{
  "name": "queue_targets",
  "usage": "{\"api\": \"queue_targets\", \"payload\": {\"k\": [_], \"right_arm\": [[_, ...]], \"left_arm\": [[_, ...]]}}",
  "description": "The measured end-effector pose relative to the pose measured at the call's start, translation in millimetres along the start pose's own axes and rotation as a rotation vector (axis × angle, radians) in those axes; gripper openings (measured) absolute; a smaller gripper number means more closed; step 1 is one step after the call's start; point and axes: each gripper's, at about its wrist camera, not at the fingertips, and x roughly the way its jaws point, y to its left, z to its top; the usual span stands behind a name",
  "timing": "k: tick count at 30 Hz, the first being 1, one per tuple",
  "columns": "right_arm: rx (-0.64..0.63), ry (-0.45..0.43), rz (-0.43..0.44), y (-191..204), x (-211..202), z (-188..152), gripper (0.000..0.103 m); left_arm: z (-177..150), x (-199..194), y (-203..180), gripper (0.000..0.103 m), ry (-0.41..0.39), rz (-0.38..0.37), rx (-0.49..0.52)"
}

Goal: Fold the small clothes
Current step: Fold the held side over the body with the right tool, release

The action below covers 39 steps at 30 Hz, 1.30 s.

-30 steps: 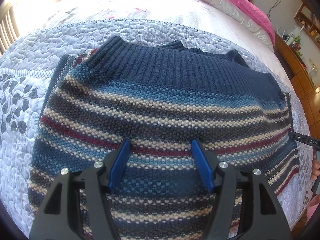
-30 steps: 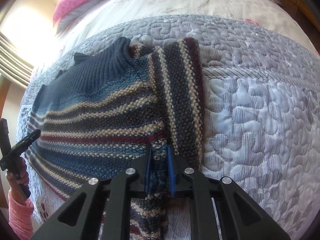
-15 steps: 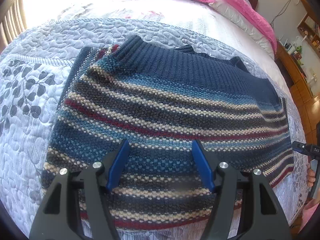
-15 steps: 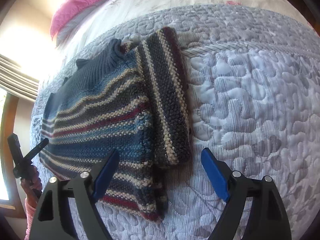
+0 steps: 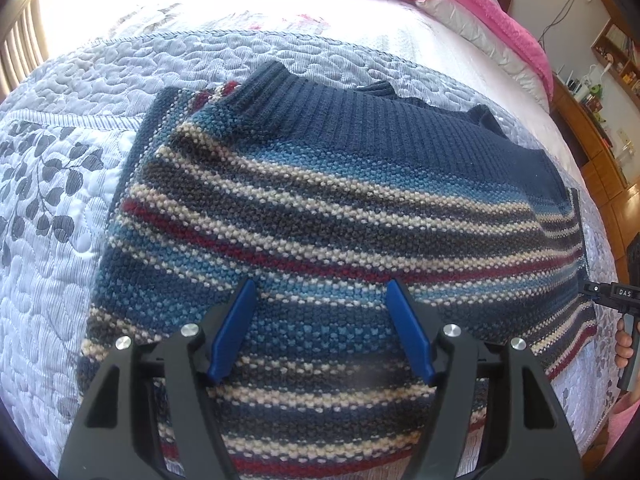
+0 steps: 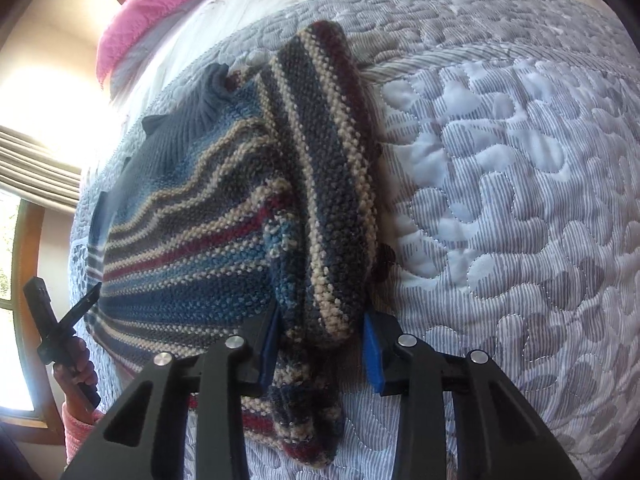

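Observation:
A striped knit sweater [image 5: 320, 200] in navy, blue, cream and red lies flat on the quilted bedspread [image 5: 60, 240], its ribbed navy collar at the far side. My left gripper [image 5: 320, 292] hovers open over the lower body of the sweater, with nothing between its fingers. In the right wrist view one sleeve [image 6: 332, 184] is folded over along the sweater's right edge. My right gripper [image 6: 322, 316] is open partway, its blue pads on either side of the sleeve's near end. The sleeve's cuff hangs below the jaws. The left gripper [image 6: 66, 292] shows at the far left, held by a hand [image 6: 76, 364].
Pink bedding [image 5: 480, 0] lies at the head of the bed. A wooden shelf unit [image 5: 592, 128] stands beyond the bed's right side. A window with a curtain [image 6: 28, 152] is to the left in the right wrist view. Bare quilt [image 6: 500, 200] stretches right of the sweater.
My right gripper let go of the sleeve, opened wide, and has now narrowed around the sleeve's near end. The left gripper stayed open and shifted slightly over the sweater.

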Motion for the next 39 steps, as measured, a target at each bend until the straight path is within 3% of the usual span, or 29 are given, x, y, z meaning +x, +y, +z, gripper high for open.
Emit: {"api": "queue_targets", "payload": {"k": [9,12,15,19,23,28,36,39], "right_arm": [[0.017,-0.001,-0.025,5,5,1,0.036],[0.025,-0.021,0.034,18,-10,4,0.031],[-0.033,-0.051,0.136,59,-42,8,0.03],[-0.159,-0.056,0.172,140,-62,19,0.03],[-0.271,-0.013,0.143,212,-44,22,0.03],[-0.34,0.038,0.112,263,-8,20,0.03],[-0.377,0.121,0.001,280,60,7,0.032],[-0.389,0.128,-0.004,280,71,0,0.04]], "left_arm": [[1,1,0,0.069,-0.001,-0.005,0.001],[1,-9,3,0.068,0.009,-0.03,-0.017],[0,-33,13,0.068,-0.021,-0.072,-0.051],[-1,-57,20,0.068,-0.063,-0.064,-0.029],[-5,-71,29,0.068,-0.073,-0.088,-0.042],[-10,-77,43,0.068,-0.078,-0.1,-0.065],[-15,-77,49,0.068,-0.074,-0.116,-0.077],[-15,-78,44,0.068,-0.072,-0.118,-0.064]]}}
